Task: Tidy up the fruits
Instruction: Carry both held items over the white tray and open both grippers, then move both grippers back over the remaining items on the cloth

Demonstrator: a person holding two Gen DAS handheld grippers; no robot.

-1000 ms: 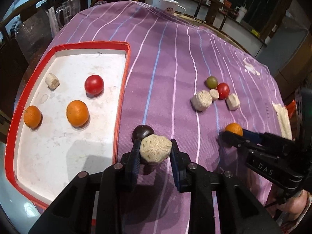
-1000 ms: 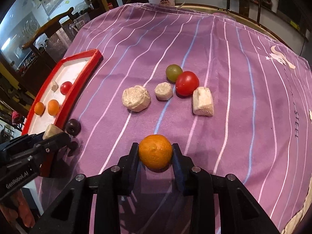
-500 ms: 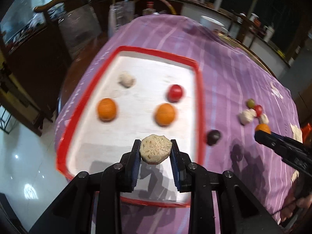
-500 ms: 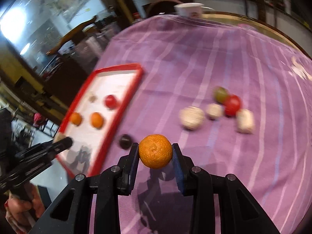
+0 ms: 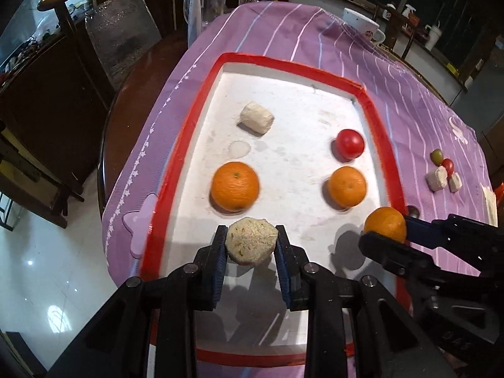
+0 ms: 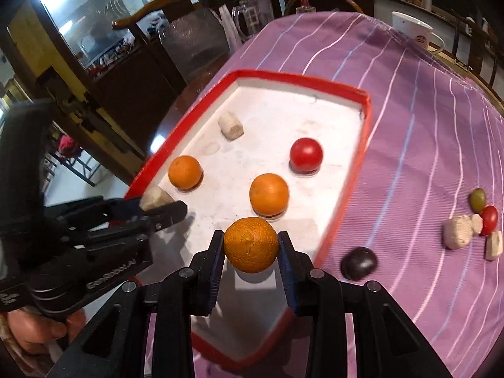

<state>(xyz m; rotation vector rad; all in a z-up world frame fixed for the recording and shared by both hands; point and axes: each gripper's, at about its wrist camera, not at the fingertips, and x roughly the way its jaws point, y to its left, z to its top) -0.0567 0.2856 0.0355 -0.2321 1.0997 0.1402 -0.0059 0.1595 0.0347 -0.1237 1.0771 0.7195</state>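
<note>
Left gripper point(image 5: 252, 245): low centre of the left wrist view, above the near part of the tray; its jaws pinch a beige rough-skinned lump point(image 5: 252, 245) from both sides. In the right wrist view it enters from the left edge, fingers pointing right over the tray's near left rim, with a bare hand point(image 6: 34, 330) on its handle at lower left.

Right gripper point(image 6: 251, 249): low centre of its own view, above the tray's near end; its jaws clamp a held orange point(image 6: 251, 244) at its widest part. In the left wrist view it reaches in from the right edge, fingers pointing left, the orange over the tray's right rim.

Tray point(image 5: 293, 64): white floor with a red rim, lying on the purple striped tablecloth point(image 5: 419, 107), filling the middle of both views.

In the tray: one orange point(image 5: 235, 186) at centre left, a second orange point(image 5: 347, 186) at centre right, a red tomato point(image 5: 349, 143) just beyond the second orange, and a pale cylindrical piece point(image 5: 256, 117) toward the far left.

On the cloth, right of the tray: a dark plum-like fruit point(image 6: 359, 263) just beside the red rim. Well apart from it, at the right edge of the frame, a cluster: a green olive-like fruit point(image 6: 478, 198), a small tomato point(image 6: 489, 219), and three pale chunks point(image 6: 458, 235) close together.

Far end of the table: a white mug point(image 6: 412, 33) in the upper right.
</note>
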